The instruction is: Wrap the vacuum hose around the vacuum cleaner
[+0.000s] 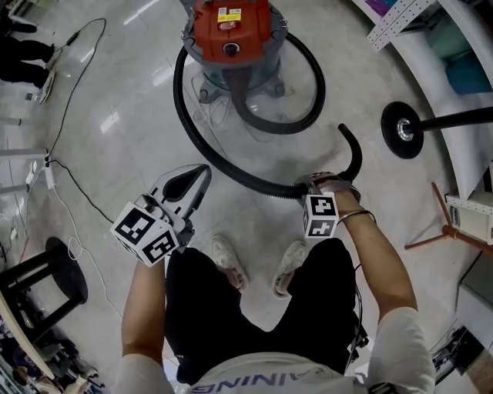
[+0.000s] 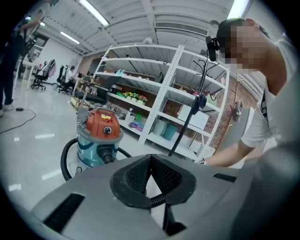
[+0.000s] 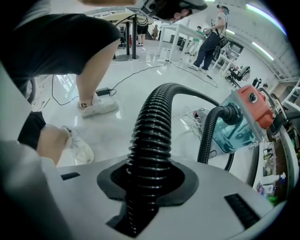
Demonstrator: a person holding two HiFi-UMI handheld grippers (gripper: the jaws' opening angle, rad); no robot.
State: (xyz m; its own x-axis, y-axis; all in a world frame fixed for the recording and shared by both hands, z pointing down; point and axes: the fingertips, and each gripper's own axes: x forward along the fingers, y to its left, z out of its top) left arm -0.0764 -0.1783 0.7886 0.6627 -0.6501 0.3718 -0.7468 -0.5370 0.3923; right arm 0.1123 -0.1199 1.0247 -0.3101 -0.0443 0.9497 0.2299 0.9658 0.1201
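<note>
Right tool clamped on the black ribbed hose; left tool closed, empty; yellow label on the far red-topped vacuum cleaner seemingly illegible.

Open floor left of vacuum cleaner; shelving crowds the right.

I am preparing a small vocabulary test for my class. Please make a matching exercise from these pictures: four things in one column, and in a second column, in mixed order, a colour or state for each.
Things
1. vacuum hose
2. top of the vacuum cleaner
3. left gripper
4. right gripper

Colours and states
A. jaws together, nothing between them
B. black and ribbed
C. jaws closed on the hose
D. red

Pairs: 1-B, 2-D, 3-A, 4-C
</note>
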